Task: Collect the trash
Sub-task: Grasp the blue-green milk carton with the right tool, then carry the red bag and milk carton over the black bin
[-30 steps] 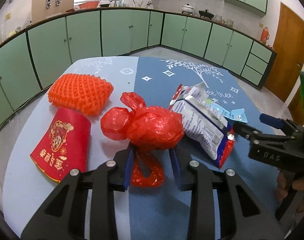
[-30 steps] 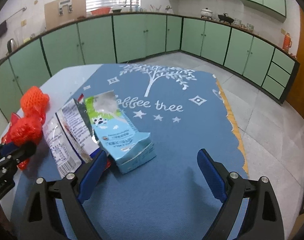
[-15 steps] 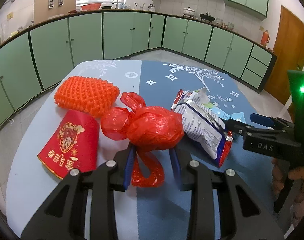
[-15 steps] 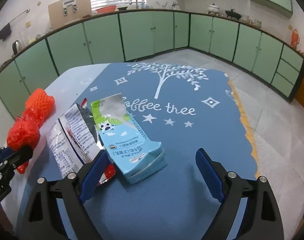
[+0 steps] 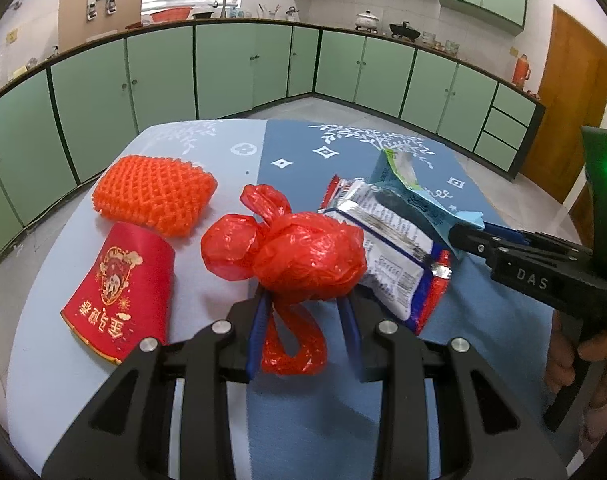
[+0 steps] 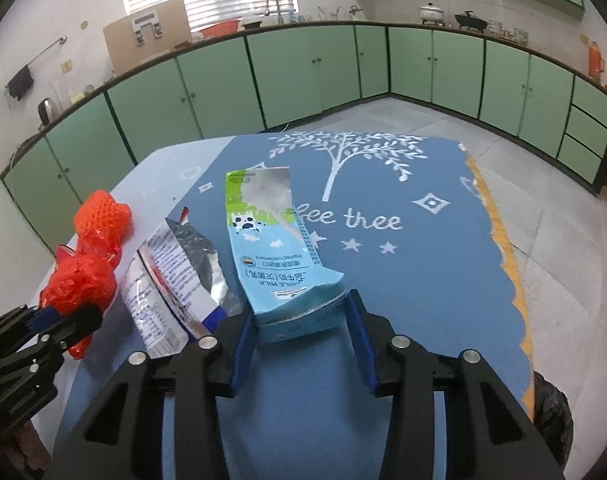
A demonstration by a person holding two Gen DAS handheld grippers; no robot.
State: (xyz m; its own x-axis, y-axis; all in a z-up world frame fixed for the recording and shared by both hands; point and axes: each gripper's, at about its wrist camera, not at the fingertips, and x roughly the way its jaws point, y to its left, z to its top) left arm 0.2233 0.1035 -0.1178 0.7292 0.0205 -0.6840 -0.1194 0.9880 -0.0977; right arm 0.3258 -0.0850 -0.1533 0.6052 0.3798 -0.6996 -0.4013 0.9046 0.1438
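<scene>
A round table [image 6: 423, 280] stands in the middle of a kitchen, covered by a blue cloth printed with a white tree and the words "coffee tree"; its left part is pale blue. Curved mint-green cabinets [image 6: 303, 72] ring the room beyond the table, under a counter carrying pots and a sink tap. A brown door [image 5: 571, 92] is off to the right of the table.

The left gripper [image 5: 305, 320] has its jaws closed on the knotted tail of a red plastic bag [image 5: 303, 256] lying on the table. Left of the bag lie a red paper cup [image 5: 119, 292] and orange foam netting [image 5: 155, 192]; right of it, a foil snack wrapper [image 5: 391, 252].

The right gripper [image 6: 301, 334] brackets the near end of a flattened milk carton [image 6: 275, 248] beside the wrapper; its pads seem to touch the carton, though a firm grip cannot be told.
</scene>
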